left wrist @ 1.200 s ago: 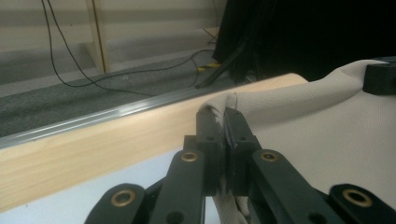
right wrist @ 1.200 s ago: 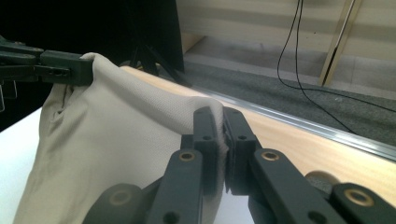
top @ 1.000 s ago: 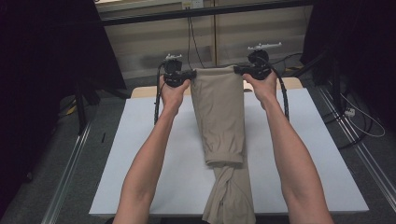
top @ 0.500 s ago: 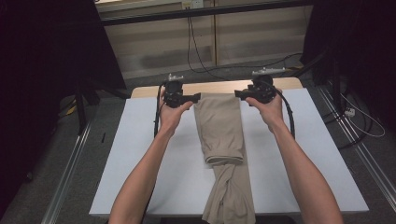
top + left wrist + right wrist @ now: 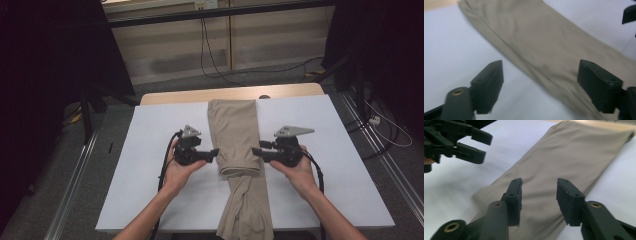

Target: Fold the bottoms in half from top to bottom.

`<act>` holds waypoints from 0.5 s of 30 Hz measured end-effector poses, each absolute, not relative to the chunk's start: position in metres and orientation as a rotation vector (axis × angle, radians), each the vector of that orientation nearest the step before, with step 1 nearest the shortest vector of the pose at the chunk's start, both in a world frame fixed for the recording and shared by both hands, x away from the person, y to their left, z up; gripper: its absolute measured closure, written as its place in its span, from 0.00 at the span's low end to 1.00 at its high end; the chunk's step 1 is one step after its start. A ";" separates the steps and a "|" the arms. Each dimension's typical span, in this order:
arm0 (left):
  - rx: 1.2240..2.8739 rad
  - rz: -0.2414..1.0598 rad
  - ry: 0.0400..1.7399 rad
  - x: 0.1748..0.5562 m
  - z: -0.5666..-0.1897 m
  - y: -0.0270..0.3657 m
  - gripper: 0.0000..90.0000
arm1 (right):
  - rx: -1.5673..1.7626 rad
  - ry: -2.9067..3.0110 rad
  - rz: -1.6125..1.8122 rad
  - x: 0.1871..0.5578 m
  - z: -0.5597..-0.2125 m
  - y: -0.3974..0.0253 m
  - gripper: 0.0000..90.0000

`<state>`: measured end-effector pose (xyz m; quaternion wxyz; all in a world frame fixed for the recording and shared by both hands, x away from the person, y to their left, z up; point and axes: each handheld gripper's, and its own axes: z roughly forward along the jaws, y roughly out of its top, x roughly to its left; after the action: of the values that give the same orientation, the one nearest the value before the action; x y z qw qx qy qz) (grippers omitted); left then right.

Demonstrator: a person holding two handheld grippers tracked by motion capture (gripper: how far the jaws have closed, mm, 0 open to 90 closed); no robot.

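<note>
Both grippers now sit nearer the person, let go of the khaki trousers (image 5: 234, 134). The folded part lies flat between them. The left gripper (image 5: 214, 152) spreads its jaws wide beside the cloth; the right gripper (image 5: 256, 151) holds its jaws parted, empty.

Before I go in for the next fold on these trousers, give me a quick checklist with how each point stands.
1. Left gripper open and holding nothing: ok; its fingers stand wide apart.
2. Right gripper open and holding nothing: ok, though less wide.
3. Trousers released and lying on the white sheet: ok.
4. Folded part flat, far edge square near the table's far edge: ok.
5. Grippers level with each other, one on each side of the fold edge: ok.
6. Whole garment on the table: not ok; the lower part runs over the near edge.
</note>
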<state>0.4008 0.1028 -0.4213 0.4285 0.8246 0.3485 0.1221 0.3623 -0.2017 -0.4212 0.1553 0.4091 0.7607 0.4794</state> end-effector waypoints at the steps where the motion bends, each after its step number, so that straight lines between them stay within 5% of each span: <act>1: 2.075 0.277 0.859 0.391 -0.423 0.103 0.28 | 1.159 2.214 1.347 0.354 -0.423 -0.199 0.69; 8: 2.178 0.112 0.707 0.314 -0.436 0.102 0.48 | 1.097 2.351 1.335 0.287 -0.430 -0.185 0.93; 15: 2.275 0.028 0.562 0.270 -0.449 0.086 0.33 | 1.022 2.445 1.307 0.242 -0.444 -0.168 1.00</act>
<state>0.2702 0.0862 -0.4488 0.3886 0.8945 0.2209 0.0109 0.2420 -0.1681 -0.4440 0.0933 0.3444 0.8239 0.4403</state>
